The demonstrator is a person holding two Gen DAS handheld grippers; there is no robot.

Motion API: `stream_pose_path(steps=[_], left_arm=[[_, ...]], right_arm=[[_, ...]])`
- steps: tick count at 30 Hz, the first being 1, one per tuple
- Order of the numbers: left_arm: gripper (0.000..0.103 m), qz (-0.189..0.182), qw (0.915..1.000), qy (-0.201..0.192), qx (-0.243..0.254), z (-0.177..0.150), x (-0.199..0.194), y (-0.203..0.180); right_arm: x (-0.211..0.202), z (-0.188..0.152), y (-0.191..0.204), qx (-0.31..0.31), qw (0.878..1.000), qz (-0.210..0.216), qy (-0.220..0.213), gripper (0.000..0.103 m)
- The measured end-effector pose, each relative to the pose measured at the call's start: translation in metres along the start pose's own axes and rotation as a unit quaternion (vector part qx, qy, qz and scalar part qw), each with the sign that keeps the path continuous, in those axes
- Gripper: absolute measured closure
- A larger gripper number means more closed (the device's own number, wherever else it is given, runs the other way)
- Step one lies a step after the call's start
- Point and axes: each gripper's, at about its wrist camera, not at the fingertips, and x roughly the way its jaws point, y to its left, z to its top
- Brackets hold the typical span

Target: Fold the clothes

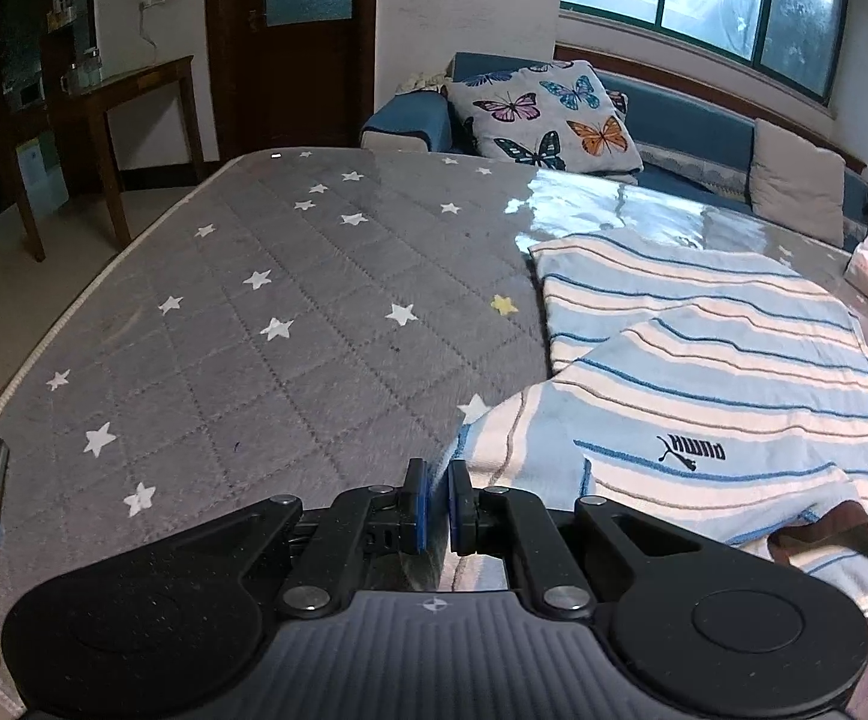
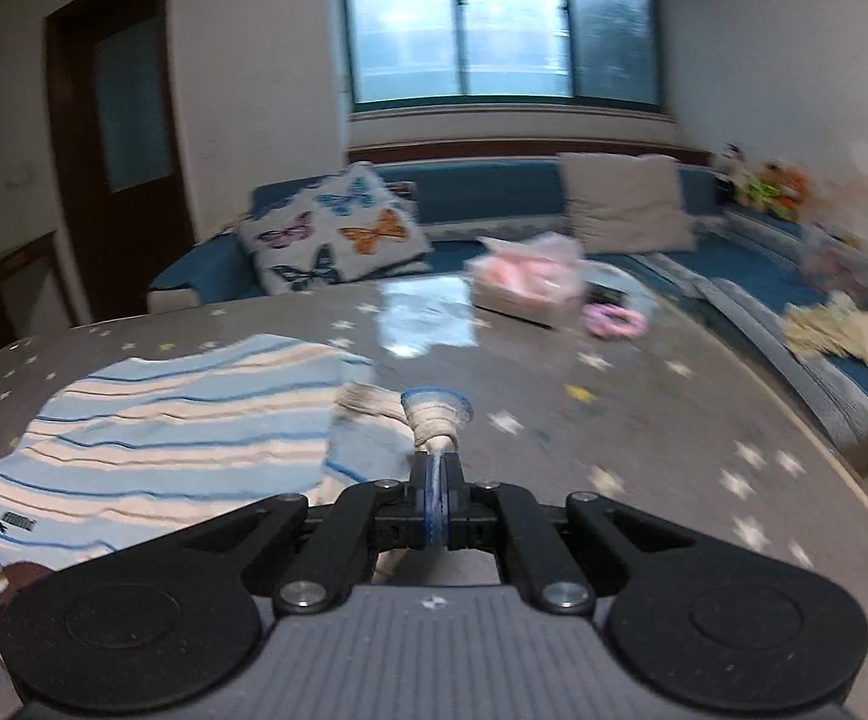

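I count one striped shirt (image 1: 715, 360) at right of frame, two cushions on the sofa, one butterfly-printed (image 1: 547, 115) and one plain beige (image 1: 796, 180), one pink packet (image 2: 526, 285), and two tongs: left (image 1: 436, 504), right (image 2: 436, 501).

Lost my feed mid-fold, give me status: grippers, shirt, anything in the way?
Left gripper slightly open, empty, beside striped shirt. Right gripper shut on bunched sleeve. Shirt partly folded on the table. Pink bag farther back.
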Motion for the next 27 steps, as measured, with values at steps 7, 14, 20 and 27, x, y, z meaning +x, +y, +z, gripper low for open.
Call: stream_pose_path(steps=[7,14,20,27], left_arm=[[0.095,0.011,0.9996,0.022,0.016,-0.008,0.007,0.002],[0.085,0.049,0.9981,0.026,0.025,-0.004,0.014,0.003],[0.068,0.072,0.9968,0.027,0.019,-0.005,0.010,0.011],[0.062,0.037,0.9982,0.009,0.045,-0.003,-0.010,-0.006]], right_arm=[[-0.014,-0.042,-0.033,0.044,0.996,-0.060,0.047,0.103],[-0.011,-0.040,-0.026,0.012,0.998,-0.029,0.056,0.093],[0.031,-0.028,0.001,-0.018,0.997,0.026,0.075,0.080],[0.056,-0.043,0.003,-0.031,0.993,0.017,0.114,0.075]])
